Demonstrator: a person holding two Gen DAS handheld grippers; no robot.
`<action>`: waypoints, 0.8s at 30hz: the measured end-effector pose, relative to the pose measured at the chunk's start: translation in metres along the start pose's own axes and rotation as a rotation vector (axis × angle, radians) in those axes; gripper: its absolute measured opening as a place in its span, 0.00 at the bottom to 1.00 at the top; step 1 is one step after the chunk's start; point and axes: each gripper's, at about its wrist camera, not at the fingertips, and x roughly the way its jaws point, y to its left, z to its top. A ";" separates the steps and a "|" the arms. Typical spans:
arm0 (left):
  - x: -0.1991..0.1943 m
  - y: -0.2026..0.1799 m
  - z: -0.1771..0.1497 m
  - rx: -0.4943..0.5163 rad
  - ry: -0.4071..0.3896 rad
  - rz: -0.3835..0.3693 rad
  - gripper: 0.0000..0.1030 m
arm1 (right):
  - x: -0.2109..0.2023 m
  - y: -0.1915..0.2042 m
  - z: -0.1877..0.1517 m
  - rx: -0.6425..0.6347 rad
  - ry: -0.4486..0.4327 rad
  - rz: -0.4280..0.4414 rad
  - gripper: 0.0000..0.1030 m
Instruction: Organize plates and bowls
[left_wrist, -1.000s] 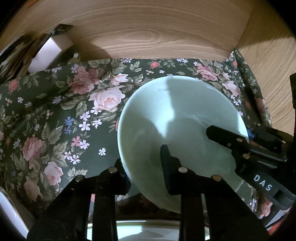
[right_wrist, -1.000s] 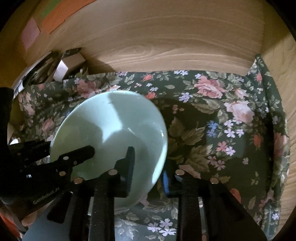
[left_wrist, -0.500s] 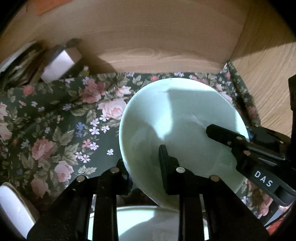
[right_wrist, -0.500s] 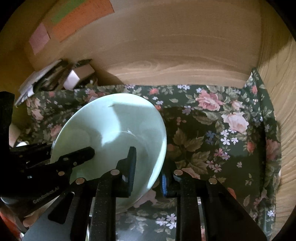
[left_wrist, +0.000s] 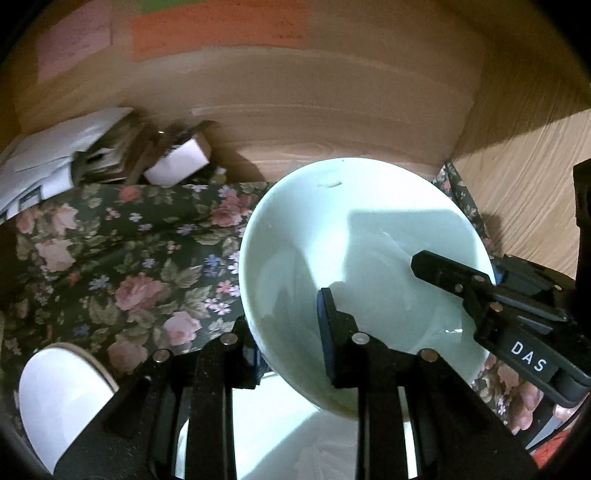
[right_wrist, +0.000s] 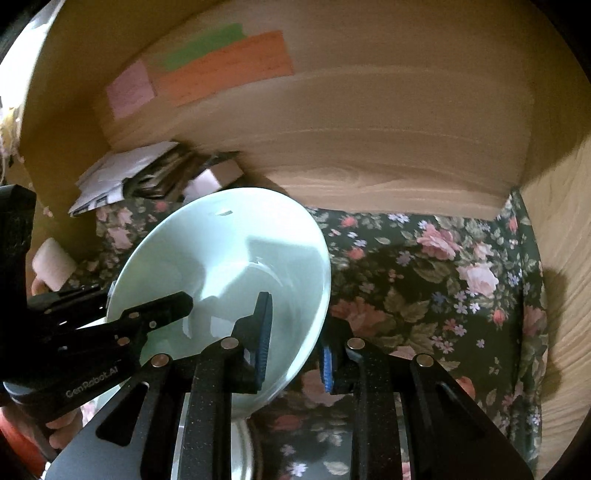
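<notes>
A pale green bowl (left_wrist: 369, 240) (right_wrist: 229, 251) hangs tilted above the floral cloth (left_wrist: 129, 266), held from two sides. My left gripper (left_wrist: 290, 350) is shut on its near-left rim, one finger inside and one outside. My right gripper (right_wrist: 295, 347) is shut on the opposite rim in the same way. In the left wrist view the right gripper (left_wrist: 480, 273) comes in from the right edge; in the right wrist view the left gripper (right_wrist: 122, 299) comes in from the left. A second pale dish (left_wrist: 295, 443) lies below the bowl, mostly hidden by my fingers.
A white dish (left_wrist: 55, 398) sits at the lower left on the cloth. Papers and a small box (left_wrist: 177, 166) are piled at the back left. Wooden walls (right_wrist: 369, 129) close the back and right side; coloured paper notes (right_wrist: 221, 70) are stuck on the back wall.
Both grippers have risen with the bowl, which now sits higher above the cloth. The pale dish underneath and the white dish at the lower left have come into view.
</notes>
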 end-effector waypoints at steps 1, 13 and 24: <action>-0.002 0.002 -0.001 -0.001 -0.003 0.004 0.24 | -0.001 0.004 0.000 -0.006 -0.002 0.006 0.20; -0.035 0.036 -0.021 -0.061 -0.034 0.057 0.24 | -0.001 0.051 -0.002 -0.065 -0.007 0.069 0.20; -0.069 0.078 -0.045 -0.126 -0.067 0.109 0.24 | 0.006 0.104 -0.006 -0.131 -0.002 0.140 0.20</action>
